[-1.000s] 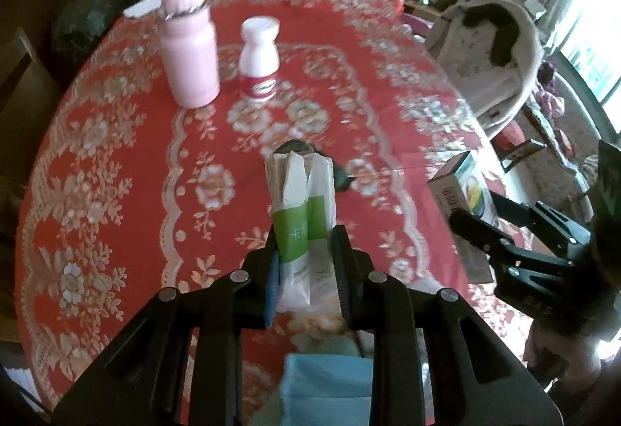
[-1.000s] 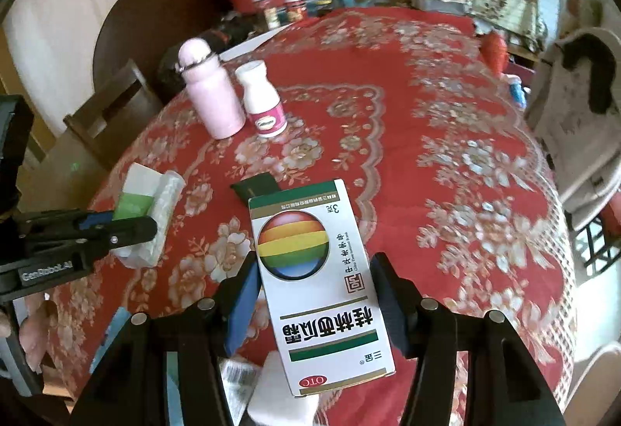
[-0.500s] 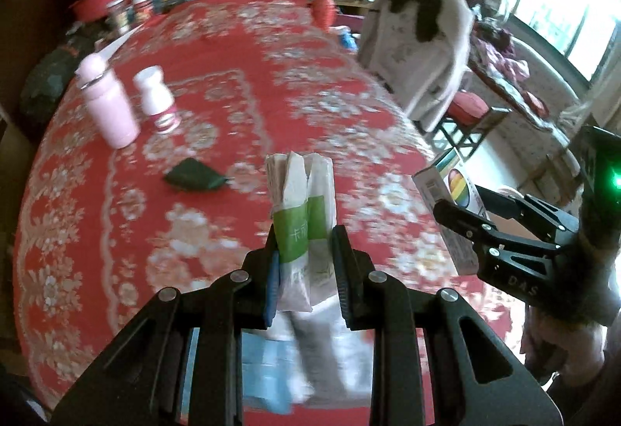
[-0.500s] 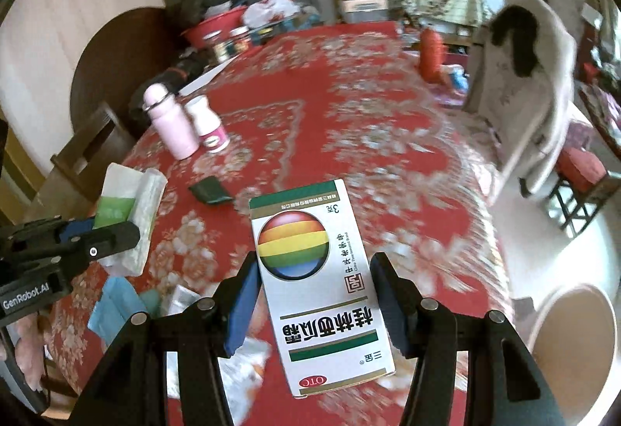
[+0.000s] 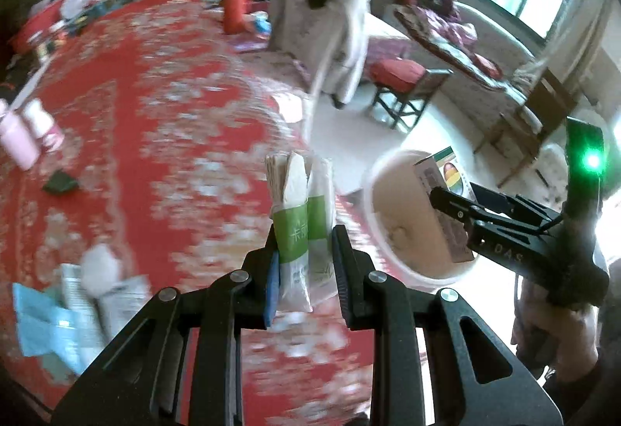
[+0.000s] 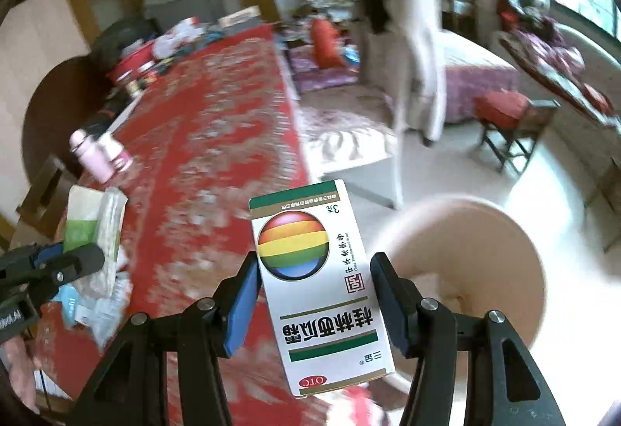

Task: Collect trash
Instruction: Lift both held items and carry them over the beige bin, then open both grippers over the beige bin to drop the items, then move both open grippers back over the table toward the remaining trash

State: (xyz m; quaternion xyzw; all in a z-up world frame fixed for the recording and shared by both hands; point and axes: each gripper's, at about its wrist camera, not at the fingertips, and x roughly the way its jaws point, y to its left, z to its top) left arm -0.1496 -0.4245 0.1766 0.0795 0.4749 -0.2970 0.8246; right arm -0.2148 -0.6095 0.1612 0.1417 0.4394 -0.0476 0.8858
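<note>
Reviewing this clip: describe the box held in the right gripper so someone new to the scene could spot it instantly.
Start at the round table with the red floral cloth; just off its near edge the right gripper is shut on a white carton, next to a beige bin on the floor. Unlike the green-banded packet in the left gripper, it bears a rainbow-striped ball and green bars.

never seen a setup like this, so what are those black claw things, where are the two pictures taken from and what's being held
No robot here: a person carries two hand-held two-finger grippers, each with a wide-angle camera looking along its fingers. One picture is from the left gripper, clamped on a green and white packet. The other is from the right gripper, clamped on a medicine box with a rainbow ball. Each view also catches the other gripper at its edge. Beside the table with the red floral tablecloth stands a pale bin. Wrappers, a pink bottle and a dark scrap lie on the cloth.
</note>
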